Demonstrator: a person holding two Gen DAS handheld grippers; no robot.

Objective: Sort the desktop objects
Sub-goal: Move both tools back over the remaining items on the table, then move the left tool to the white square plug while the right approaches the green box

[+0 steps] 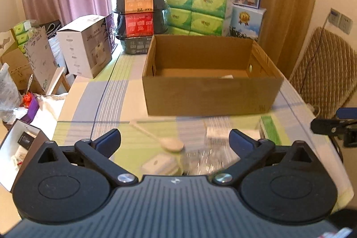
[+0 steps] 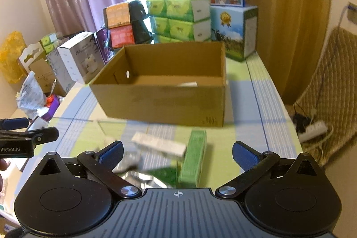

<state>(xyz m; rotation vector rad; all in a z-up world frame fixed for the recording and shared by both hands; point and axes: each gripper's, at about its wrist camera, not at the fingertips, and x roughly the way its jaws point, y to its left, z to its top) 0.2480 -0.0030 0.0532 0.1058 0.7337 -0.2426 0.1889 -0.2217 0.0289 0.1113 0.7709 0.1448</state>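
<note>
**Green box ahead of right hand-held gripper**

Right hand-held gripper [image 2: 177,154] spread wide, pinching nothing; left hand-held gripper [image 1: 175,141] likewise spread and empty. Green box [image 2: 193,157] lying on the bench [image 2: 263,104], just ahead and slightly right of center, long axis running toward the cardboard box [image 2: 160,102]. White spoon [image 1: 159,136] nearer the left, handle angled up-left. Likely 1 straight reach.

Both wrist views look forward, low and near over the worktop [image 1: 125,90], toward the cardboard box [image 1: 209,93] at frame centre; each shares it, the right view from further right.
</note>
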